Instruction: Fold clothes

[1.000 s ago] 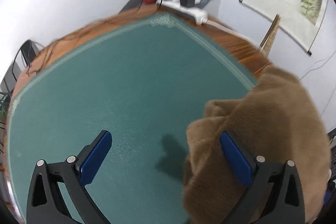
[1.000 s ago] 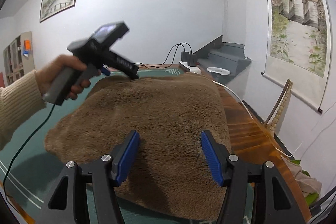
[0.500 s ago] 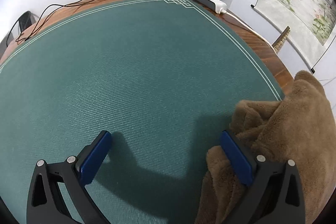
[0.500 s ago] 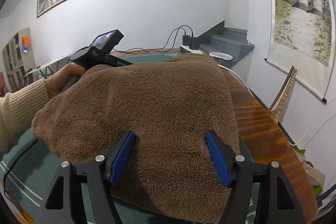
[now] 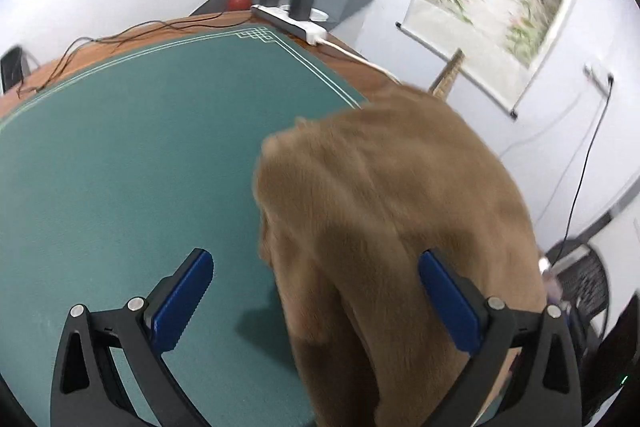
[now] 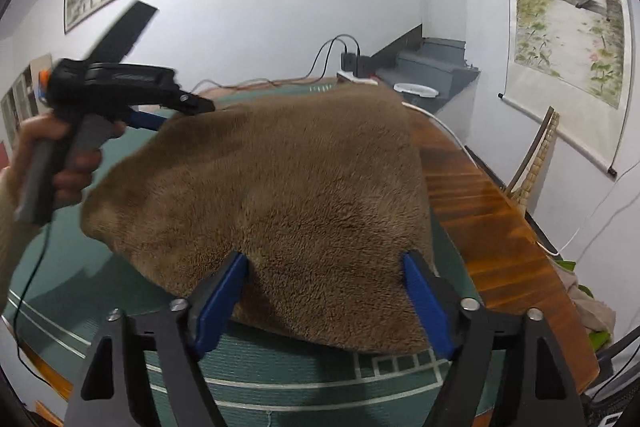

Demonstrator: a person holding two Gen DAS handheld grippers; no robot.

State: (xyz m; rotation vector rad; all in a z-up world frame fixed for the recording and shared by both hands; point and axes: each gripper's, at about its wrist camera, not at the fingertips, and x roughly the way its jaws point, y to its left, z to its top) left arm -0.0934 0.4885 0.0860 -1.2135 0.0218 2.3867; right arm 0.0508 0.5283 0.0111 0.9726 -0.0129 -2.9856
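opening right gripper [image 6: 324,291] over brown fleece [image 6: 280,179] (left gripper [image 5: 316,303] wide).

Left tool [image 5: 316,303] gaping wide — right tool [image 6: 324,303] opening

the left and middle of the green mat [image 5: 132,155] lie bare, open for passage. the brown fleece garment [image 6: 280,195] fills the right side. at the far edge a power strip [image 5: 292,21] and cables [image 5: 120,35] stand in the way.
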